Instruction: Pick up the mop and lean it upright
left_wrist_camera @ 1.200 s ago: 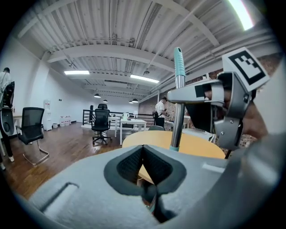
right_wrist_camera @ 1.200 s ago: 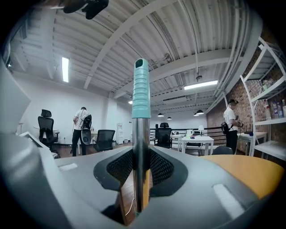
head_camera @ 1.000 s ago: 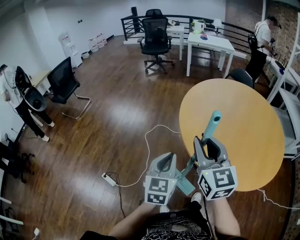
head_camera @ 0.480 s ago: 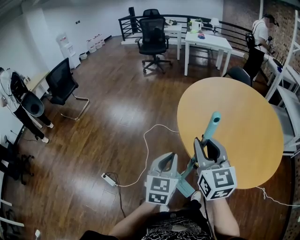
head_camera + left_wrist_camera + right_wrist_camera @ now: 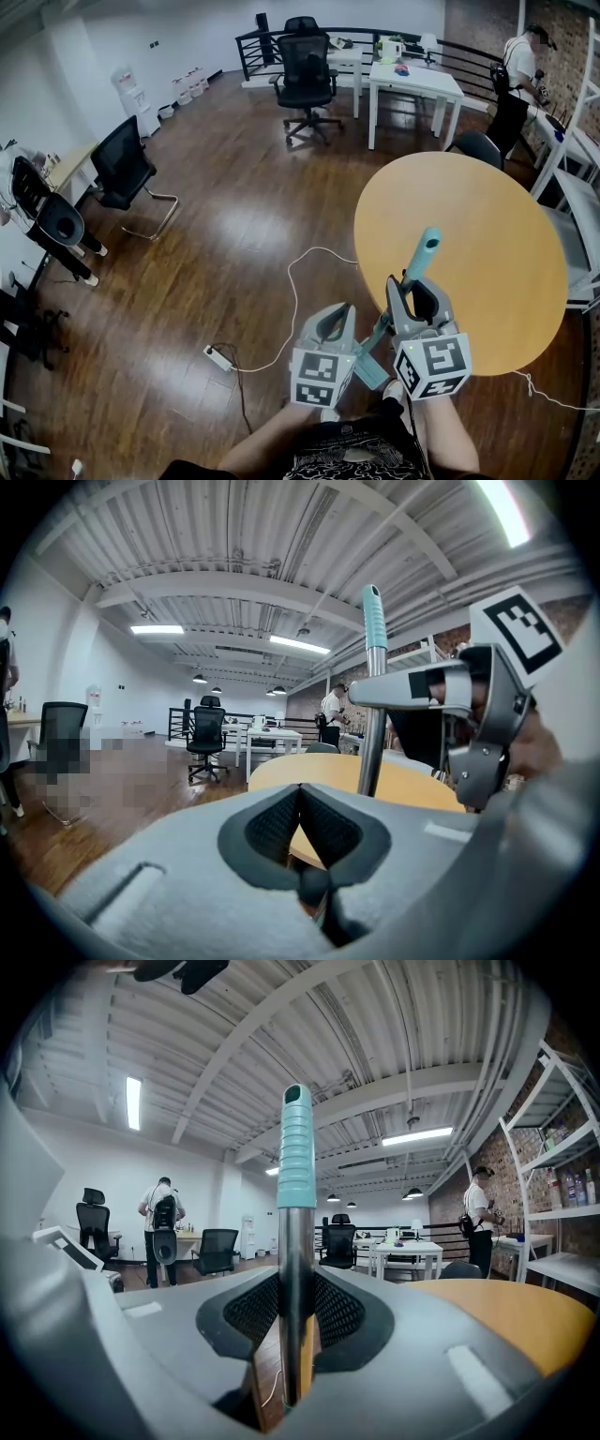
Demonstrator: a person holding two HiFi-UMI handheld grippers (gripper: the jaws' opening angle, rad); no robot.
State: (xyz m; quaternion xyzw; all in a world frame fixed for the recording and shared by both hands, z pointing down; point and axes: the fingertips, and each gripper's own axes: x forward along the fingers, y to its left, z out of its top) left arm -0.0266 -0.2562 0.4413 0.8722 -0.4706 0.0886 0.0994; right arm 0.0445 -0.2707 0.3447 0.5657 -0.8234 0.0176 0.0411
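Note:
The mop stands nearly upright: a metal pole (image 5: pixel 295 1251) with a ribbed teal grip (image 5: pixel 427 247) on top and a teal head (image 5: pixel 373 373) down by the person's feet. My right gripper (image 5: pixel 413 298) is shut on the pole below the grip, its pads pressing on both sides (image 5: pixel 296 1283). In the head view the grip end overlaps the edge of the round yellow table (image 5: pixel 487 234); I cannot tell whether it touches. My left gripper (image 5: pixel 330 327) hangs just left of the pole, its jaws shut on nothing (image 5: pixel 300 794). In the left gripper view the pole (image 5: pixel 372 733) rises to the right.
A white power strip (image 5: pixel 217 358) and its cable (image 5: pixel 295 291) lie on the wooden floor to the left. Black office chairs (image 5: pixel 307 75) (image 5: pixel 127 167), white tables (image 5: pixel 417 82), shelving (image 5: pixel 579 178) and a railing ring the room. People stand at the far right (image 5: pixel 523 70) and left edge (image 5: pixel 42 220).
Both grippers and the mop have held still. The person at the left edge has shifted position a little.

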